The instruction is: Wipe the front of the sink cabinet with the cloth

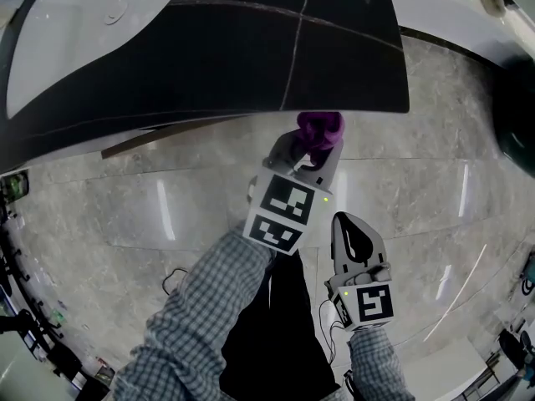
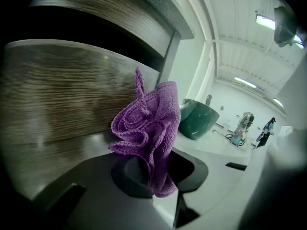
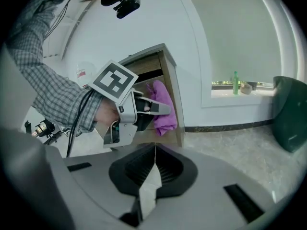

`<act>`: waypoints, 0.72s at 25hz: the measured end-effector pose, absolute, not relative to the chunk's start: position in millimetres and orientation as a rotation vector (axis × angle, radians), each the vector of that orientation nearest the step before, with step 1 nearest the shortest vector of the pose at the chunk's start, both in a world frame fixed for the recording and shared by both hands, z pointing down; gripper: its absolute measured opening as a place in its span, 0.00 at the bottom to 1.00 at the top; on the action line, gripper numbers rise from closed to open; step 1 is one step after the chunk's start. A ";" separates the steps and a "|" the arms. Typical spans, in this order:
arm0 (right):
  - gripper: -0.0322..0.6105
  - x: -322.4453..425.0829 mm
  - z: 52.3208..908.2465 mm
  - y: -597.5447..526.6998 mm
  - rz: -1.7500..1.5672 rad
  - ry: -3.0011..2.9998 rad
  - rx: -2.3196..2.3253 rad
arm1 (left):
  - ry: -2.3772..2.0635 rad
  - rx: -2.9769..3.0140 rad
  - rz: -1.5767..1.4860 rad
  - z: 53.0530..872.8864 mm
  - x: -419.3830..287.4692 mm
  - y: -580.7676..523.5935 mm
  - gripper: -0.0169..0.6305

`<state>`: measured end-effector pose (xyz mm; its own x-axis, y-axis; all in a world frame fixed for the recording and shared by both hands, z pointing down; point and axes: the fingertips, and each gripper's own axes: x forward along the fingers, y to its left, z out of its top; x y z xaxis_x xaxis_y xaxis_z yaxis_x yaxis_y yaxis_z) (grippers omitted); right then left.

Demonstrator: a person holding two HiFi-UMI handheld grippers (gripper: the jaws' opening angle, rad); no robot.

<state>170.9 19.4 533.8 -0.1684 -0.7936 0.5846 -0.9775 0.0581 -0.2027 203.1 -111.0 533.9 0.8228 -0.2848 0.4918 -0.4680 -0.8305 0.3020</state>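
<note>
Marble floor (image 1: 418, 182) fills the head view; the left gripper (image 1: 314, 144) holds the purple cloth (image 1: 322, 126) just beside the sink cabinet (image 1: 334, 57). Its own view shows the jaws clenched on the cloth, with the wood-grain front (image 2: 62, 95) close ahead-left. In its view the right gripper (image 3: 154, 152) is closed, empty and farther back.

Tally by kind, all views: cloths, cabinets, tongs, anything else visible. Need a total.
purple cloth: 1
sink cabinet: 1
tongs: 2 (left tongs shut on the purple cloth; right tongs shut, empty)
green bottle: 1
dark green tub: 1
Total: 6
</note>
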 end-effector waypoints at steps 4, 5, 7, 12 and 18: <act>0.08 182.7 534.6 27.0 0.832 -1.990 1.820 | -0.439 2.622 0.628 535.0 226.7 -95.0 0.13; 0.08 184.8 534.3 26.9 0.831 -1.988 1.824 | -0.447 2.627 0.642 537.8 228.0 -95.2 0.13; 0.08 188.0 533.5 25.9 0.830 -1.984 1.836 | -0.518 2.617 0.659 543.6 222.8 -103.7 0.13; 0.08 187.3 530.7 21.4 0.827 -1.992 1.826 | -0.695 2.527 0.640 554.4 190.5 -130.2 0.13; 0.08 166.9 530.0 9.8 0.816 -2.049 1.766 | -0.789 2.442 0.637 567.5 146.8 -145.4 0.13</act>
<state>166.9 9.8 530.0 -0.1884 -0.7942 0.5777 -0.9739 0.0755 -0.2139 146.8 -145.4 567.5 0.7236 -0.4026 0.5606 -0.6326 -0.7116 0.3056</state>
